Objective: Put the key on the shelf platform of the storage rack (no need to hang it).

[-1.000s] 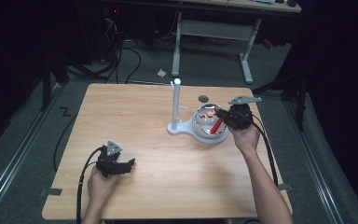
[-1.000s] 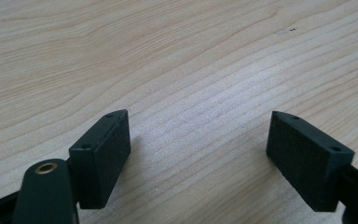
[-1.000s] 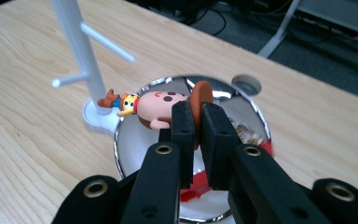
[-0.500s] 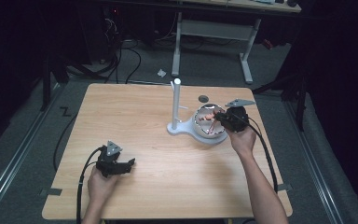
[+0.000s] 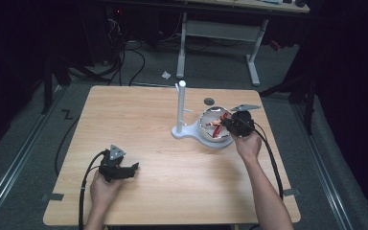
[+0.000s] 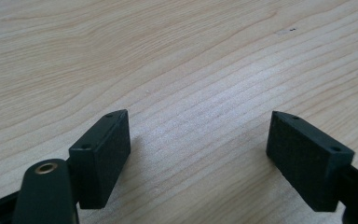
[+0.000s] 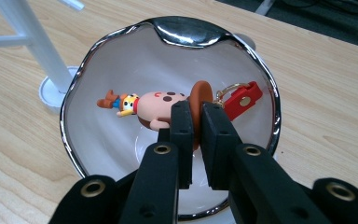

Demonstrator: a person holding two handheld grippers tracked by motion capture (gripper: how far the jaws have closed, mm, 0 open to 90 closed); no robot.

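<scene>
On the right half of the wooden surface (image 5: 153,124) stands a white bowl (image 5: 214,139) with a shiny silver rim, just beside the round base of a white stand (image 5: 180,111) whose upright post rises at the bowl's left in the high view. A small dark disc (image 5: 209,101) lies on the surface just beyond the bowl.

The right claw (image 7: 195,135) reaches over the bowl's near rim and down into it. Its two black jaws stand nearly together, pinched on the brown hat brim of a cowboy keychain figure (image 7: 156,106). The figure lies on its side inside the bowl, the brim edge-on between the jaws, its peach body with dark spots stretching away to the left in the right gripper view, ending in brown boots. A red strap (image 7: 242,99) on a gold ring sticks out to the right of the brim, toward the bowl's wall. Whether the figure rests on the bowl's bottom or hangs just above it cannot be told.

The left claw (image 5: 133,167) sits low over the near left part of the surface, well apart from the bowl, held in the person's left hand (image 5: 103,189). Its jaws are spread wide, with bare wood between them in the left gripper view.
</scene>
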